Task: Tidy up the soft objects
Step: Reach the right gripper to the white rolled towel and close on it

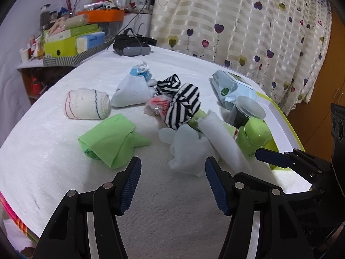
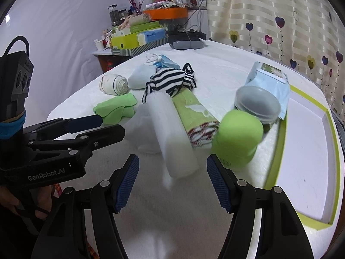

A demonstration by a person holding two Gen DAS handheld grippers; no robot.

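The white rolled cloth (image 2: 172, 138) lies on the white-covered worktop (image 1: 64, 172) in the middle of the soft pile, its near end pointing at the right claw (image 2: 172, 181). That claw hangs just short of it, blue pads spread wide and holding nothing. The left claw (image 1: 172, 183) is equally wide and empty, low over bare cover just left of the same cloth.

Judging by the lie of things, the step in hand is a first pick, and the white roll is the likeliest target. To do it well, the right claw should straddle the roll across its width rather than its length, close on the firm middle so the layers do not unwind, and lift clear of the green patterned towel (image 2: 194, 116) touching its right side. The green-capped bottle (image 2: 237, 138) stands just right of that towel and could tip if brushed.

Counted around the white roll: one striped black-and-white garment (image 1: 183, 103) at its far end; one folded green cloth (image 1: 110, 140) to its left; one rolled white bandage with thin coloured lines (image 1: 86, 103) farther left; one pale blue sock-like bundle (image 1: 131, 92) beyond; one face mask (image 2: 166, 61) at the back. To its right sit one lidded jar (image 2: 256, 103), one wipes packet (image 1: 230, 88) and one green-edged tray (image 2: 306, 151), which looks like the destination.
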